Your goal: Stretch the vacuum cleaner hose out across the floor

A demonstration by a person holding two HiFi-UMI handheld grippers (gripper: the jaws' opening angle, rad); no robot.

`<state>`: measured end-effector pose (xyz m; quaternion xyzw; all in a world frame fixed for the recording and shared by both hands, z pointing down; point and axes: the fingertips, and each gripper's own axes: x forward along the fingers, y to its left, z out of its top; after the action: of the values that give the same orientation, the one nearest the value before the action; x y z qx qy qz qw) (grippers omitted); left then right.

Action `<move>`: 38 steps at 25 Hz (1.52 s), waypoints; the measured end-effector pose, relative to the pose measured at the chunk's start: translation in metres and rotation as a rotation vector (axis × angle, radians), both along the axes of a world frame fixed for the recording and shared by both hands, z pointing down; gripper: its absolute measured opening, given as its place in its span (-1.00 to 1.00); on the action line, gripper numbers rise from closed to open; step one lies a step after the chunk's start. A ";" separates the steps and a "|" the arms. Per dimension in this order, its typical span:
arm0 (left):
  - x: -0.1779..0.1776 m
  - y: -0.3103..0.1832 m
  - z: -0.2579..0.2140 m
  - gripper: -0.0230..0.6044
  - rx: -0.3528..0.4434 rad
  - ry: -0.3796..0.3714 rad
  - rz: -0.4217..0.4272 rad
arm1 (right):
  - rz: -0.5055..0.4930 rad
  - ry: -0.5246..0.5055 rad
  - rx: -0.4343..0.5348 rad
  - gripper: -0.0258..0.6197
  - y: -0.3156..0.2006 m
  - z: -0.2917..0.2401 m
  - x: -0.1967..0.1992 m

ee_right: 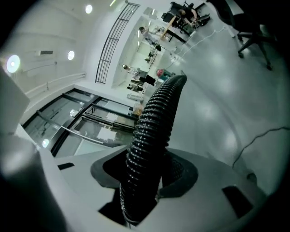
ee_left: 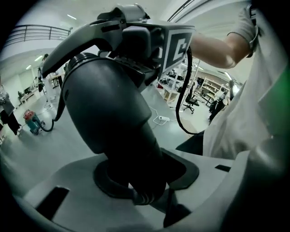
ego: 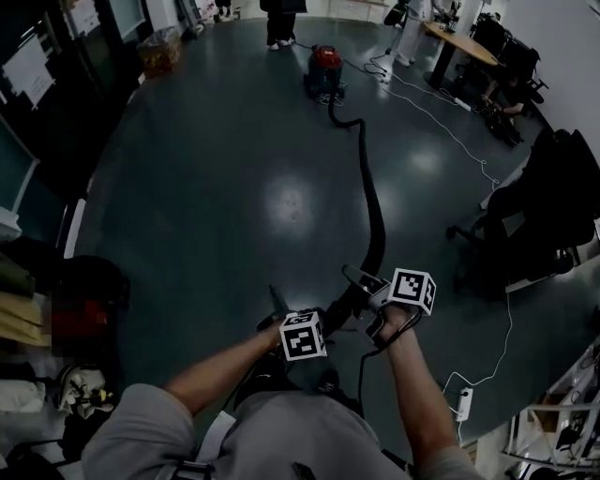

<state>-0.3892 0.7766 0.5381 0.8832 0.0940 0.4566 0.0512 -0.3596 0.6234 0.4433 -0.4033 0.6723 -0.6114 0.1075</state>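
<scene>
The red vacuum cleaner (ego: 324, 67) stands far off on the dark floor. Its black ribbed hose (ego: 373, 211) snakes from it toward me and ends between my two grippers. In the left gripper view, my left gripper (ee_left: 145, 181) is shut on the thick, smooth black end piece (ee_left: 108, 118) of the hose, with my right gripper (ee_left: 136, 31) just above it. In the right gripper view, the ribbed hose (ee_right: 154, 122) runs up out of my right gripper (ee_right: 145, 186), which is shut on it. The head view has the left gripper (ego: 298, 317) and right gripper (ego: 364, 283) close together in front of me.
A black office chair (ego: 525, 225) stands to the right. A white cable runs down that side to a power strip (ego: 462, 403). People (ego: 281, 23) and desks (ego: 464, 42) are at the far end. Bags and clutter (ego: 84, 309) lie at my left.
</scene>
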 end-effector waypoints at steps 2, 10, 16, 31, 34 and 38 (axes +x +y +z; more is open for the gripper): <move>0.001 0.019 0.005 -0.37 -0.014 -0.049 -0.013 | -0.067 -0.022 0.006 -0.37 0.018 0.006 0.001; 0.011 0.081 0.011 -0.37 -0.010 -0.124 -0.051 | -0.238 -0.050 -0.051 -0.26 0.104 0.021 0.023; -0.006 0.094 0.011 -0.42 0.097 -0.114 -0.037 | -0.173 -0.077 -0.152 -0.20 0.163 0.043 0.043; -0.024 0.116 0.014 -0.45 0.180 0.024 -0.065 | 0.246 0.091 -0.219 -0.13 0.221 0.073 0.054; -0.019 0.111 0.017 -0.45 0.151 0.004 -0.154 | 0.266 0.173 -0.181 -0.14 0.231 0.056 0.079; -0.019 0.110 0.014 -0.45 0.100 -0.039 -0.234 | 0.047 0.304 0.048 -0.14 0.232 0.025 0.093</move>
<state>-0.4084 0.8861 0.5520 0.8805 -0.0335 0.4688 0.0620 -0.2669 0.8557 0.4679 -0.5042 0.6856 -0.5244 0.0282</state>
